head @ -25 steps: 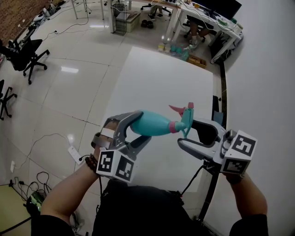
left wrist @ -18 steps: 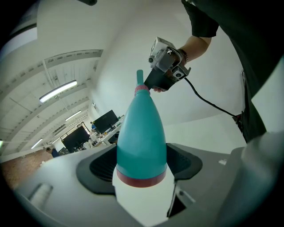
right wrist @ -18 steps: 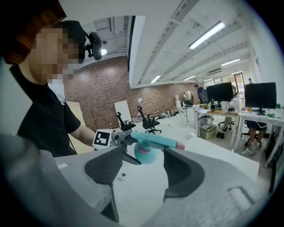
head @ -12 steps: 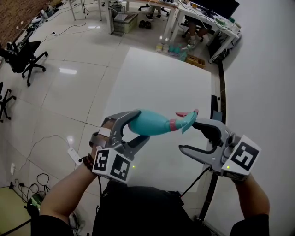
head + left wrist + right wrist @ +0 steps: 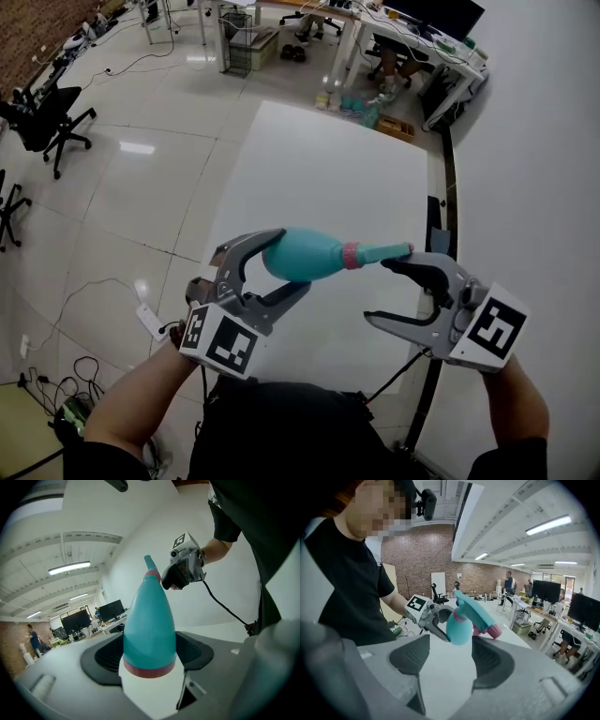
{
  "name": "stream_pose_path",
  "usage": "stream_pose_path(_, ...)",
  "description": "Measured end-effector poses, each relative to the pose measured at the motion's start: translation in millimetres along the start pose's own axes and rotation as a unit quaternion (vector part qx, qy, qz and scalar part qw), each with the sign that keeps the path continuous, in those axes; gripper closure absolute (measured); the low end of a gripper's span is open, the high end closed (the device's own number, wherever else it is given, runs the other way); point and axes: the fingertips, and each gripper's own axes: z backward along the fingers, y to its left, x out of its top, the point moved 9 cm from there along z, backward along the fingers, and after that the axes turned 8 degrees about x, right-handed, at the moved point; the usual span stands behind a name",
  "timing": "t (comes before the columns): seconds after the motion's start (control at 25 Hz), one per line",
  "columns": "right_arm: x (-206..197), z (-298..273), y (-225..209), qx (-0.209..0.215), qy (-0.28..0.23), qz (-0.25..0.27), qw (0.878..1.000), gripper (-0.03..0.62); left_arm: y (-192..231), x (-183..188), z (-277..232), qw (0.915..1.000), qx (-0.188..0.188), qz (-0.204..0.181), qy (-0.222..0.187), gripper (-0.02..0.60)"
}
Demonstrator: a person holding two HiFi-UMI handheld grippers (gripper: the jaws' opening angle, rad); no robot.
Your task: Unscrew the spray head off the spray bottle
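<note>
Head view: left gripper (image 5: 286, 262) clamps the fat end of the teal bottle (image 5: 319, 253), held up in the air over the near part of the white table (image 5: 319, 159). The bottle lies roughly level, neck pointing right. A pink collar (image 5: 351, 255) sits at the neck and the teal spray head (image 5: 389, 250) is still on, at the right end. Right gripper (image 5: 377, 292) is just right of the bottle with its jaws spread. Its upper jaw tip is right under the spray head and the lower jaw is well below; contact cannot be told here. Left gripper view: the bottle (image 5: 149, 620) stands between the jaws and both pads (image 5: 107, 657) press its wide base, so the grip is firm. The neck points away toward the right gripper (image 5: 171, 581), which is seen far off at the bottle's tip. Right gripper view: the pads (image 5: 190, 660) are not shown here but its own pads (image 5: 490, 660) are wide apart, with only white table between them and nothing pinched. The bottle (image 5: 458, 630) hangs beyond the jaw tips with its rounded end in the left gripper (image 5: 440, 623). The spray head (image 5: 476, 611) is over the gap, its pink nozzle (image 5: 493, 631) toward the right jaw.
</note>
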Motion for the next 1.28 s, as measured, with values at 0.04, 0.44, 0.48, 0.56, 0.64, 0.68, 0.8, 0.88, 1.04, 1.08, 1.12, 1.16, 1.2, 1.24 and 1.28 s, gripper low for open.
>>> stream_pose_path(0.04, -2, 2, 0, 0.005, 0.011, -0.001, 1.000, 0.326, 1, 0, 0, 1.0000, 0.001, 0.003, -0.002, 0.210)
stream_pose_path(0.44, 13, 32, -6, -0.048, 0.013, 0.013, 0.999, 0.326, -4, -6, 3, 0.9999, -0.008, -0.009, 0.007, 0.209)
stream_pose_path(0.48, 15, 27, -7, -0.045, 0.016, 0.020, 0.999, 0.326, -6, -6, 3, 0.9998, -0.011, -0.014, 0.009, 0.209)
stream_pose_path(0.56, 16, 15, -8, -0.030, 0.037, 0.036, 0.998, 0.326, -10, -7, 1, 0.9995, -0.018, -0.023, 0.013, 0.209)
stream_pose_path(0.64, 11, 4, -7, -0.017, 0.070, 0.047, 0.996, 0.330, -15, -7, -1, 0.9991, -0.025, -0.030, 0.017, 0.209)
stream_pose_path(0.68, 9, 0, -6, -0.012, 0.085, 0.053, 0.995, 0.330, -17, -7, -2, 0.9989, -0.029, -0.032, 0.019, 0.209)
stream_pose_path(0.8, 7, -12, 1, -0.006, 0.122, 0.079, 0.989, 0.349, -22, -10, 0, 0.9981, -0.043, -0.037, 0.024, 0.209)
stream_pose_path(0.88, 6, -18, 5, -0.003, 0.138, 0.100, 0.985, 0.409, -24, -13, 1, 0.9977, -0.050, -0.037, 0.028, 0.209)
stream_pose_path(1.04, 2, -23, 8, -0.001, 0.152, 0.123, 0.981, 0.471, -32, -16, 1, 0.9965, -0.065, -0.038, 0.035, 0.209)
stream_pose_path(1.08, 0, -24, 9, -0.002, 0.152, 0.127, 0.980, 0.471, -34, -18, 1, 0.9962, -0.067, -0.040, 0.038, 0.209)
stream_pose_path(1.12, -1, -26, 10, -0.004, 0.151, 0.132, 0.980, 0.473, -35, -21, 1, 0.9958, -0.069, -0.044, 0.042, 0.209)
stream_pose_path(1.16, -2, -26, 11, -0.006, 0.152, 0.138, 0.979, 0.473, -36, -23, 0, 0.9952, -0.070, -0.049, 0.047, 0.209)
stream_pose_path(1.2, -3, -26, 12, -0.008, 0.156, 0.144, 0.977, 0.473, -37, -25, 0, 0.9947, -0.070, -0.053, 0.053, 0.209)
stream_pose_path(1.24, -4, -26, 13, -0.011, 0.162, 0.153, 0.975, 0.474, -37, -25, -2, 0.9942, -0.071, -0.057, 0.057, 0.209)
stream_pose_path(1.28, -5, -26, 14, -0.015, 0.170, 0.165, 0.971, 0.474, -38, -25, -2, 0.9936, -0.072, -0.060, 0.062, 0.209)
